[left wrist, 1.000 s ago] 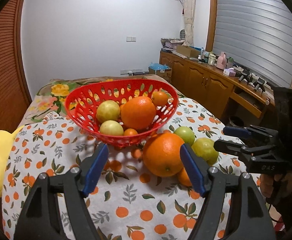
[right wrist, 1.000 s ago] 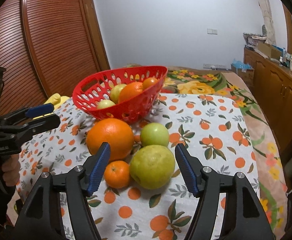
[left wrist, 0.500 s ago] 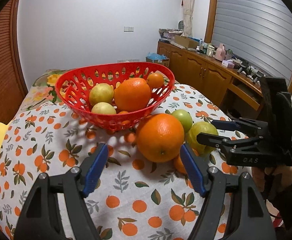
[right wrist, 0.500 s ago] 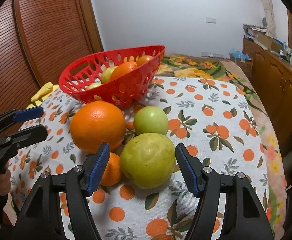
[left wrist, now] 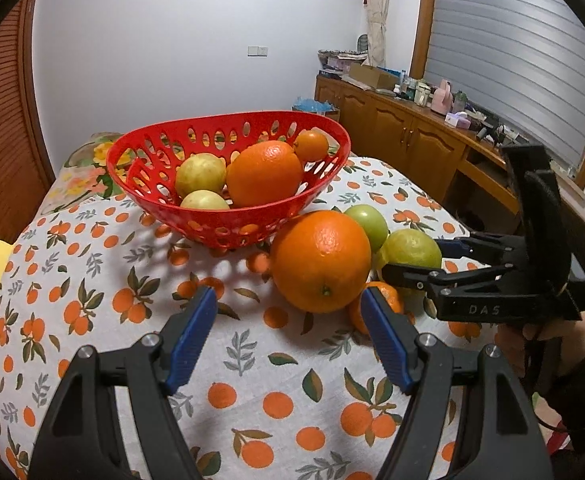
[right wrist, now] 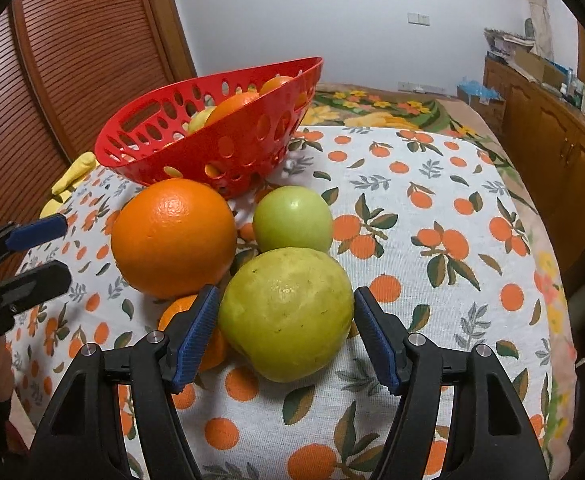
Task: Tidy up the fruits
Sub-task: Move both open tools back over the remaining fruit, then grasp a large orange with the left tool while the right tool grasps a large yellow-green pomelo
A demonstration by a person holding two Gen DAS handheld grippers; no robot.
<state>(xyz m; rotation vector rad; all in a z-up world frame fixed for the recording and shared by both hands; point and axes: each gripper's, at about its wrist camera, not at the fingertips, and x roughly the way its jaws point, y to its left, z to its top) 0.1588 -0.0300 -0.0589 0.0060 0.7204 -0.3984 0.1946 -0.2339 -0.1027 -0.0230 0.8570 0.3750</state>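
Jaws spread on both grippers, holding nothing. Right gripper (right wrist: 284,312) straddles yellow-green fruit (right wrist: 286,314), w/ pads apart. Left gripper (left wrist: 288,320) just short of big orange (left wrist: 320,260)

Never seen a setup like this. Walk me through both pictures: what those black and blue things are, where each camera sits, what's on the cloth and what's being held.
No robot here: a person holds a pair of hand-held tongs in each hand, with a fisheye camera on each looking along its blue pads. One picture comes from the left tongs, the other from the right tongs; each view also catches the other pair at its edge. On the orange-print tablecloth stands a red basket already holding fruit. Beside it lie a big orange, a green apple, a yellow-green fruit and a small orange. Nothing is held: both tongs are open, the right pair straddling the yellow-green fruit.
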